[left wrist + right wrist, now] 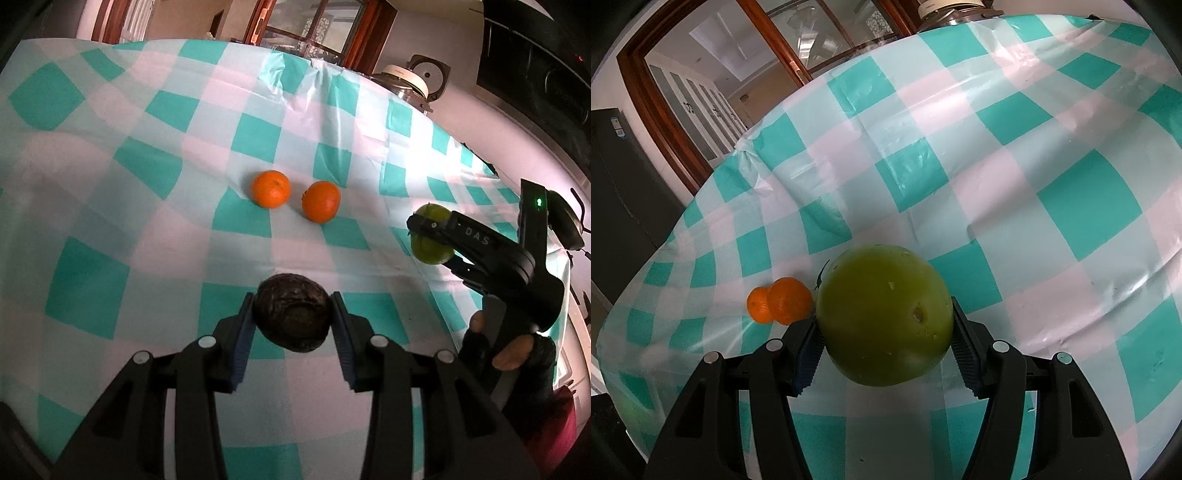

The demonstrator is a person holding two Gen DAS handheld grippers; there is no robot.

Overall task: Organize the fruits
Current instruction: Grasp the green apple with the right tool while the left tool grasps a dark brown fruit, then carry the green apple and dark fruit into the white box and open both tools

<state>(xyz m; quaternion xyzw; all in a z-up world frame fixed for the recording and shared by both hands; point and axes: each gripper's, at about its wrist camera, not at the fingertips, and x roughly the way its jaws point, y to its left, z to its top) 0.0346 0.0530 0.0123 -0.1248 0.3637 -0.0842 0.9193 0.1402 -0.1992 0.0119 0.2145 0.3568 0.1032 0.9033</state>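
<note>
Grippers both loaded | left gripper (293, 317) clamped on dark brown fruit (291, 314) | right gripper (886, 332) clamped on green fruit (884, 315) | two oranges (270, 189) (320, 201) mid-table on checked tablecloth (110, 147), just apart

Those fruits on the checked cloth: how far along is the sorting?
Looks about midway. Done, it seems: two oranges sit side by side on the tablecloth. In hand: the left tool grips a dark brown fruit, and the right tool grips a green fruit, both apparently off the cloth. Left: setting those two down. No bowl or tray shows.
</note>
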